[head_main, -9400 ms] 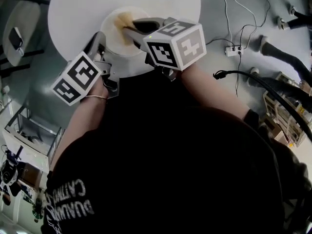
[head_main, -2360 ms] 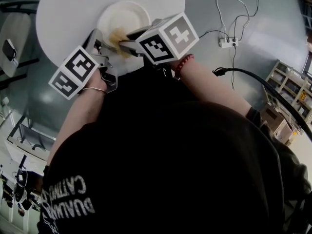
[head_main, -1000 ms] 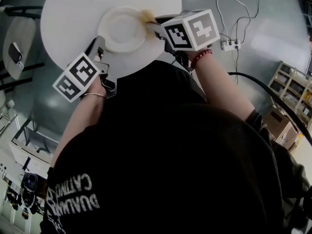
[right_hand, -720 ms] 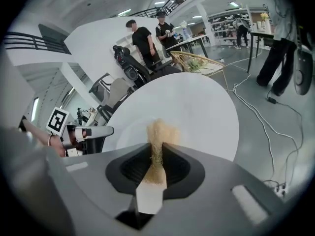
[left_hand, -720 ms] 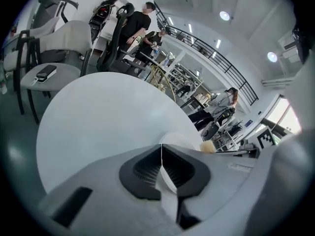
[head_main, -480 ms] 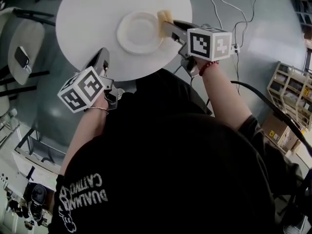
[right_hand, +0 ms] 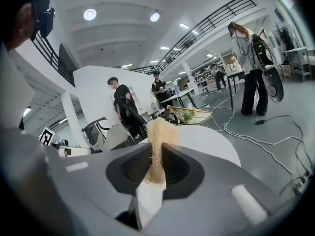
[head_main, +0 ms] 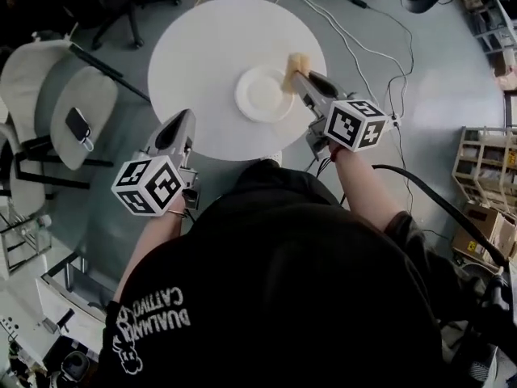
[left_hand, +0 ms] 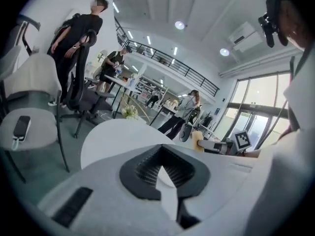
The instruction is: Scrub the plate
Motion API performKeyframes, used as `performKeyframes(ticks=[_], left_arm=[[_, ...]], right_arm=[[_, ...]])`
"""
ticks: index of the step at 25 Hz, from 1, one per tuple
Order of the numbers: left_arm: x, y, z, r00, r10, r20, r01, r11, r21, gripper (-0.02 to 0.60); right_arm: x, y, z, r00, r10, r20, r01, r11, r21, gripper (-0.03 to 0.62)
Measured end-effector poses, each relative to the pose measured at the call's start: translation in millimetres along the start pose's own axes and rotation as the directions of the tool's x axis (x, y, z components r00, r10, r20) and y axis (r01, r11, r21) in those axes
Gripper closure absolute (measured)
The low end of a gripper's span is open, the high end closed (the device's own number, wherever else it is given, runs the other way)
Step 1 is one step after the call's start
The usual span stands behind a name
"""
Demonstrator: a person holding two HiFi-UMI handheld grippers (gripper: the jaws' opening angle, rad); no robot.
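The white plate (head_main: 263, 95) lies flat on the round white table (head_main: 210, 47), right of its middle. My right gripper (head_main: 300, 79) hangs over the plate's right rim, shut on a tan sponge (head_main: 297, 63). In the right gripper view the sponge (right_hand: 158, 132) stands pinched upright between the jaws (right_hand: 156, 168), above the table (right_hand: 211, 141). My left gripper (head_main: 184, 121) is raised at the table's near left edge, well apart from the plate, shut with nothing in it. The left gripper view shows its jaws (left_hand: 160, 168) together, with the sponge (left_hand: 198, 139) off to the right.
A grey chair (head_main: 56, 95) with a phone (head_main: 78, 125) on its seat stands left of the table. Cables (head_main: 355, 39) run over the floor at the right, and a wooden shelf (head_main: 485, 176) stands further right. People stand in the room beyond the table.
The left gripper has let go of the plate's rim, shut, and drawn back to the table's edge. Both grippers have risen, the right one with the sponge. The plate stays put.
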State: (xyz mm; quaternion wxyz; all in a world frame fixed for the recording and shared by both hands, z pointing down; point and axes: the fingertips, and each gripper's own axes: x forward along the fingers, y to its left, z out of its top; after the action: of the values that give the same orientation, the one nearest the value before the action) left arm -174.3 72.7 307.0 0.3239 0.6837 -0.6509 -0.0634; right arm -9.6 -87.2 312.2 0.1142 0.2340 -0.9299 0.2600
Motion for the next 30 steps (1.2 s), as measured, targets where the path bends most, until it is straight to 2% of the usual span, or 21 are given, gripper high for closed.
performKeyframes(ticks=[2, 4, 9, 11, 14, 16, 22, 30], left_arm=[[-13.2, -11.5, 18.5, 0.998, -0.031, 0.049, 0.029, 0.999, 0.045, 0.581], [-24.1, -23.3, 35.3, 0.993, -0.072, 0.089, 0.065, 0.995, 0.077, 0.581], [-57.8, -52.0, 69.1, 0.972, -0.171, 0.159, 0.156, 0.982, 0.105, 0.581], [-77.3, -67.5, 86.2, 0.956, -0.222, 0.192, 0.198, 0.971, 0.137, 0.581], [-118.4, -92.3, 113.7, 0.917, -0.297, 0.265, 0.225, 0.936, 0.271, 0.581], [-142.2, -103.6, 120.2, 0.902, -0.322, 0.287, 0.225, 0.919, 0.324, 0.581], [-175.0, -109.7, 104.8, 0.907, -0.330, 0.263, 0.256, 0.926, 0.277, 0.581], [-189.5, -120.9, 90.2, 0.903, -0.362, 0.230, 0.300, 0.917, 0.263, 0.581]], right_arm=[[-8.8, 13.6, 9.4, 1.000, -0.007, 0.006, 0.007, 1.000, -0.012, 0.530], [-16.5, 29.1, 20.2, 1.000, -0.028, 0.002, 0.029, 0.997, -0.075, 0.528], [-46.0, 80.7, 47.0, 0.997, -0.069, 0.042, 0.076, 0.975, -0.207, 0.528], [-63.3, 103.7, 62.4, 0.993, -0.084, 0.081, 0.101, 0.969, -0.224, 0.528], [-97.3, 137.3, 85.1, 0.981, -0.104, 0.165, 0.142, 0.961, -0.237, 0.528], [-122.4, 152.0, 90.3, 0.972, -0.118, 0.202, 0.165, 0.958, -0.233, 0.528], [-170.1, 169.0, 61.0, 0.963, -0.179, 0.202, 0.215, 0.962, -0.171, 0.528], [-210.2, 169.6, 36.4, 0.950, -0.234, 0.208, 0.259, 0.961, -0.099, 0.534]])
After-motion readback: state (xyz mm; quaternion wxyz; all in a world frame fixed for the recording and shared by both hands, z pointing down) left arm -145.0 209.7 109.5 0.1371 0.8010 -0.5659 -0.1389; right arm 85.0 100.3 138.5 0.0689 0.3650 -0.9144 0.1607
